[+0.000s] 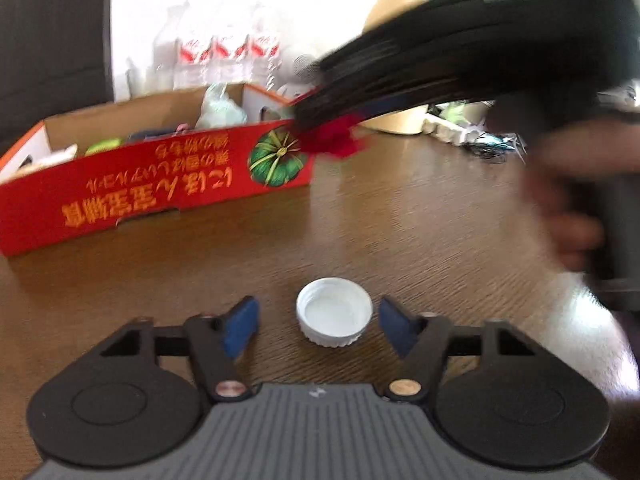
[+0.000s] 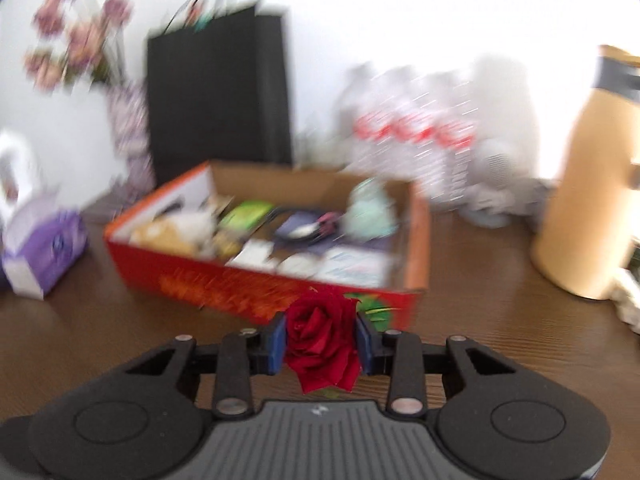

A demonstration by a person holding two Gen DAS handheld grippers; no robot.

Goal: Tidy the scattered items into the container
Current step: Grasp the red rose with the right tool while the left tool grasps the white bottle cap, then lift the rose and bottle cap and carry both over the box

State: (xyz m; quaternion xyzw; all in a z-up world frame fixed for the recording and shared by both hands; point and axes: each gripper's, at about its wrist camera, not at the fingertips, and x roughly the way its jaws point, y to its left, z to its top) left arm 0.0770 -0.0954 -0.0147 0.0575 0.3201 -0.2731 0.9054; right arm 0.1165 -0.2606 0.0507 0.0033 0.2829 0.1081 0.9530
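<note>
A white bottle cap [image 1: 334, 312] lies open side up on the brown wooden table [image 1: 420, 220]. My left gripper [image 1: 318, 306] stands open around it; the right blue pad [image 1: 394, 328] is close to the cap's rim and the left pad is clearly apart from it. My right gripper [image 2: 322, 340] is shut on a red rose [image 2: 320, 344], held just in front of the red cardboard box [image 2: 420, 240]. In the left wrist view this right gripper [image 1: 320, 128] is a dark blur with the rose [image 1: 336, 140] at the box's [image 1: 160, 184] right front corner.
The box holds several items, among them a pale green bundle [image 2: 370, 208] and a green packet [image 2: 244, 216]. Behind it stand a black paper bag [image 2: 218, 92], bottled water [image 2: 416, 136] and a flower vase [image 2: 128, 136]. A tissue box [image 2: 40, 256] sits left, a tan jug [image 2: 588, 184] right.
</note>
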